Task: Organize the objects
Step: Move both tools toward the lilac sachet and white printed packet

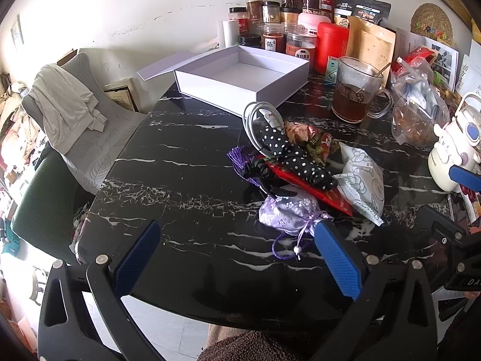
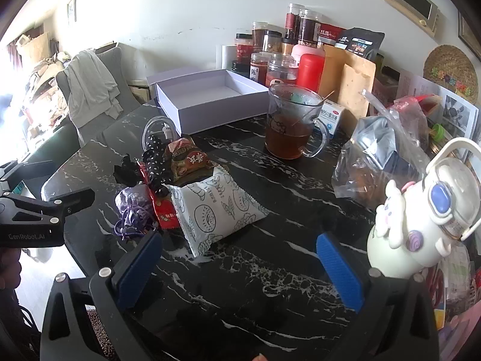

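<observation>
Lilac satin pouch (image 1: 290, 214) is lying at one o'clock, just beyond the left gripper (image 1: 237, 258). Both it and the right gripper (image 2: 240, 261) are gaping wide, holding nothing.

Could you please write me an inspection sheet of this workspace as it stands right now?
Surface: black marble table, bare at its near edge.
Job's things: open white box, empty; a pile in front of it with a lilac pouch, white snack packet, red packet, polka-dot cloth.
Clutter: jars and bags at the wall, glass mug of brown drink, clear plastic bag, white bottle.
Grippers: left claw open, empty, near the pouch; right claw open, empty.
Cables: white cable coiled on the pile.
Surroundings: chair draped with grey clothing, white wall.
</observation>
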The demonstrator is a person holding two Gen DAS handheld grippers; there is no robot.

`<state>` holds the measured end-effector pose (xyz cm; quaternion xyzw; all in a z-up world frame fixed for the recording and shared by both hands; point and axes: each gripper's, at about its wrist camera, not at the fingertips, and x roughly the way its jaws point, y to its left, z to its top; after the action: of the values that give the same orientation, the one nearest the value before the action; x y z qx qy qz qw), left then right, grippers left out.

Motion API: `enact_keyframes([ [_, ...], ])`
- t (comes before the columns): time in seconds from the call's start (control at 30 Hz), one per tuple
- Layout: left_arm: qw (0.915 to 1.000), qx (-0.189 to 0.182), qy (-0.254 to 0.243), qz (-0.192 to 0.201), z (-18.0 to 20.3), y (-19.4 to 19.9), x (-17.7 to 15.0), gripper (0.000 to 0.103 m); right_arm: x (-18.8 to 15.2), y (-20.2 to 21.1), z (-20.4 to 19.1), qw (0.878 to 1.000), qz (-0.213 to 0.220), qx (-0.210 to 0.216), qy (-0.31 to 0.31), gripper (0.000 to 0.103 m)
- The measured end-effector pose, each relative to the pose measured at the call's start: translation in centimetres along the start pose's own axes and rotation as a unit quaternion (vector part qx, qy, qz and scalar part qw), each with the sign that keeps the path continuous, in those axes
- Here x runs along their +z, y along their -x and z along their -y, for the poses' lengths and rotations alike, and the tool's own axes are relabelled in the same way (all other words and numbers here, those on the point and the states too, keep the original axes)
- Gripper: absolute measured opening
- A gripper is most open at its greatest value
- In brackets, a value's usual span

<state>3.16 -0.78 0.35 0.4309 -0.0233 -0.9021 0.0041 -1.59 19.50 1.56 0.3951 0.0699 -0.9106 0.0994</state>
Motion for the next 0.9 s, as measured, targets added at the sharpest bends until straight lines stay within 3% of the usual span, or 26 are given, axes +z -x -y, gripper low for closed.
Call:
enact_keyframes([
  [0.37,0.9993,-0.028,0.007,-0.023,-0.1,-1.6,-1.3,0.102,-1.0,-0.8,-0.4,1.000,-0.005,0.021,0.000,0.102],
  [0.9,0.9956,-0.082,0.007,-0.045,0.7,-5.3,-0.6,0.102,-1.0,-4.4,0.3,0.999,-0.019,0.049,-0.012,0.102],
])
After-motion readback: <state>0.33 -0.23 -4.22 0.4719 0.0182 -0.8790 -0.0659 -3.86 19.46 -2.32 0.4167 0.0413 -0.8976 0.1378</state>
